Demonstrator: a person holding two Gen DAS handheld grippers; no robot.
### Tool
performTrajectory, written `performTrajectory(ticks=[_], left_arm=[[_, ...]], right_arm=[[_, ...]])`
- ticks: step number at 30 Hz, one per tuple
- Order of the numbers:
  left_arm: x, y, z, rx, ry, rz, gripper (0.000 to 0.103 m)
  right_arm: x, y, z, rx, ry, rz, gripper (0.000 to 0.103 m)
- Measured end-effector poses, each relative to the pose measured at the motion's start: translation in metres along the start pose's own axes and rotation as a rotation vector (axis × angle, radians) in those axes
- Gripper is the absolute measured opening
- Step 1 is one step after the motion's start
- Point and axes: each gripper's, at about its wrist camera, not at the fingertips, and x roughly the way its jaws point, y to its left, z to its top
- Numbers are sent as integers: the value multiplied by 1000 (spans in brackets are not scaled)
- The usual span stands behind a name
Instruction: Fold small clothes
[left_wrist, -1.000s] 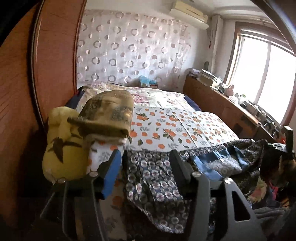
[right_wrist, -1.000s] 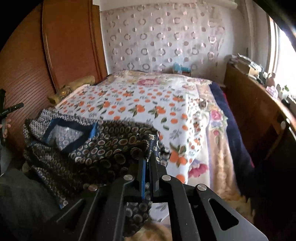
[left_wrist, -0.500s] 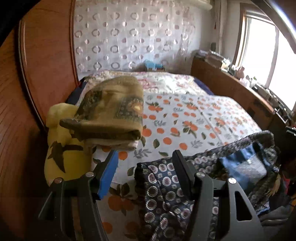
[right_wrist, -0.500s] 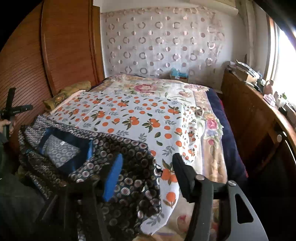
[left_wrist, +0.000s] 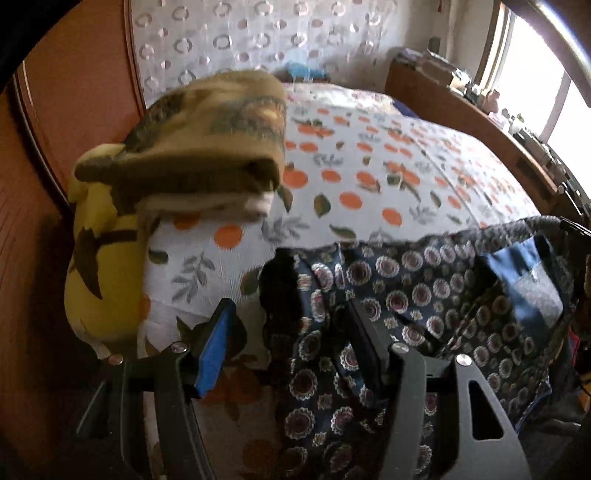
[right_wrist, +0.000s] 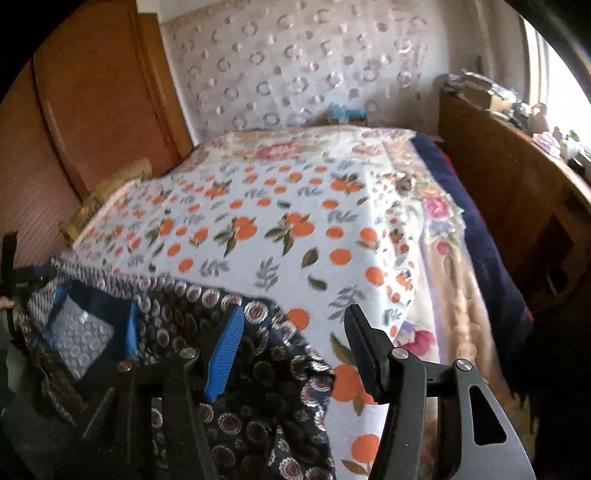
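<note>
A dark navy garment (left_wrist: 424, 295) with round flower medallions and a blue-lined patch lies along the near edge of the bed, partly hanging over it. My left gripper (left_wrist: 291, 332) is open just above its left edge, with cloth lying under the gap and the pads apart from it. The right wrist view has the same garment (right_wrist: 177, 332) at the lower left. There my right gripper (right_wrist: 293, 332) is open over the garment's right corner and grips nothing.
The bed's white sheet (left_wrist: 369, 166) with orange fruit print stretches ahead. A folded olive-brown blanket (left_wrist: 207, 147) sits on a yellow bundle (left_wrist: 99, 266) at the left, against wooden wardrobe doors (right_wrist: 92, 92). A wooden desk (right_wrist: 498, 184) with clutter runs along the right.
My right gripper has opened and let go of the garment, which now lies on the bed edge. Both grippers have dropped lower and closer to the bed.
</note>
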Motion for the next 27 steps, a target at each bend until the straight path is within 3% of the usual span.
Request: performTrajectory(ticks=[9,18,22,27], left_arm=[[5,-2,13,37,31,12,61],[11,0,33,103,86,0,61],[11,3,39,132,91,48,61],[13,5,37,153,107,35,61]], right_arm=[[32,-1,-1,-31,133,-36,58],[38,4,8,-82,158,-52,58],[37,5,6,-99,159,-52,58],[38,9,6,-117,167,-34,41]])
